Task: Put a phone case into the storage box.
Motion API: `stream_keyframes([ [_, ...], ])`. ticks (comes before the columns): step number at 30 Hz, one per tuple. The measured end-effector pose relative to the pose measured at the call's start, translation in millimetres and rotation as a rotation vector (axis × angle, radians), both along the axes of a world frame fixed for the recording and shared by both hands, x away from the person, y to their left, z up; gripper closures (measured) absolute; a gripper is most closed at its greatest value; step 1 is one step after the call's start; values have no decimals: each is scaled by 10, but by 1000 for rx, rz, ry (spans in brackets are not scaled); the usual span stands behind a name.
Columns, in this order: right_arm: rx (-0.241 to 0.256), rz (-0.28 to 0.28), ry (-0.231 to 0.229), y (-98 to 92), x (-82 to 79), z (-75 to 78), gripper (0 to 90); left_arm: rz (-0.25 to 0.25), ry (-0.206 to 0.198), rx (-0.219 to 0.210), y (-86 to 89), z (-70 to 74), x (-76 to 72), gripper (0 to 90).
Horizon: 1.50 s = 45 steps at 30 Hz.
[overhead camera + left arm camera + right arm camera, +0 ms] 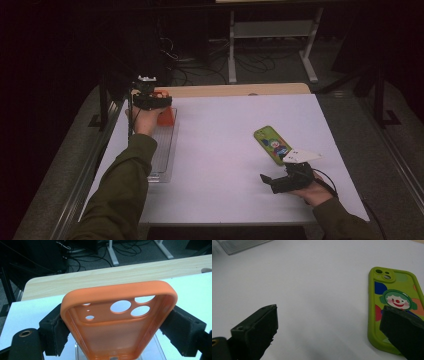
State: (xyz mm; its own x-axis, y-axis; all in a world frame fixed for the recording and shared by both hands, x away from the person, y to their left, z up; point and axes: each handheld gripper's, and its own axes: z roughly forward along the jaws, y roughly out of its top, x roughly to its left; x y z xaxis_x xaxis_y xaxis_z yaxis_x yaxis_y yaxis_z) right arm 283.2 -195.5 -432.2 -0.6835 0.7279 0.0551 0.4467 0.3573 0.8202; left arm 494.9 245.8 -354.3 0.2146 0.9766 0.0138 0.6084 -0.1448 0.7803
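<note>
Left gripper (159, 106) clamps empty orange silicone phone case (117, 322); right gripper (270, 180), jaws apart, sits just near-side of green clown-print phone (271, 144).

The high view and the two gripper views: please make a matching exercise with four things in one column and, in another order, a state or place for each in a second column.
Things:
1. orange phone case
2. green phone
3. right gripper
4. clear tray

States or places:
A. open, with nothing between its jaws
B. flat on the white table, clown picture facing up
C. clamped at its two long sides by the left gripper
D. lying near the left edge of the table

Pairs: 1-C, 2-B, 3-A, 4-D
</note>
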Motion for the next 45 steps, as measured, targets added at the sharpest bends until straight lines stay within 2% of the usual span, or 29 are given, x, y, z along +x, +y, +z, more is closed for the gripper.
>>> stream_keyframes([
  [1,0,0,0,-1,0,0,11,-1,8,5,10,-10,10,155],
  [12,-1,2,-1,-1,-2,1,12,17,-23,-21,1,-71,81,147],
  [17,-3,2,7,4,-4,-3,12,10,-29,-25,4,-94,108,142],
  [19,-1,3,6,5,-4,-2,12,11,-23,-39,6,-99,110,129],
  [21,0,1,4,2,-2,0,11,17,-28,-31,22,-92,107,82],
  [23,0,-3,-1,-1,6,9,12,20,-26,-50,30,-80,101,47],
  [32,-3,-13,-6,12,15,27,11,-69,1,-29,125,58,-20,2],
  [34,2,-16,-3,0,8,33,11,-85,2,-48,132,90,-53,2],
  [39,4,-14,-14,-16,6,34,11,-136,5,-44,131,188,-168,2],
  [43,12,-15,-5,-5,2,51,11,-172,5,-63,136,250,-242,2],
  [45,11,-10,-16,-5,18,49,11,-201,9,-75,136,272,-276,2],
])
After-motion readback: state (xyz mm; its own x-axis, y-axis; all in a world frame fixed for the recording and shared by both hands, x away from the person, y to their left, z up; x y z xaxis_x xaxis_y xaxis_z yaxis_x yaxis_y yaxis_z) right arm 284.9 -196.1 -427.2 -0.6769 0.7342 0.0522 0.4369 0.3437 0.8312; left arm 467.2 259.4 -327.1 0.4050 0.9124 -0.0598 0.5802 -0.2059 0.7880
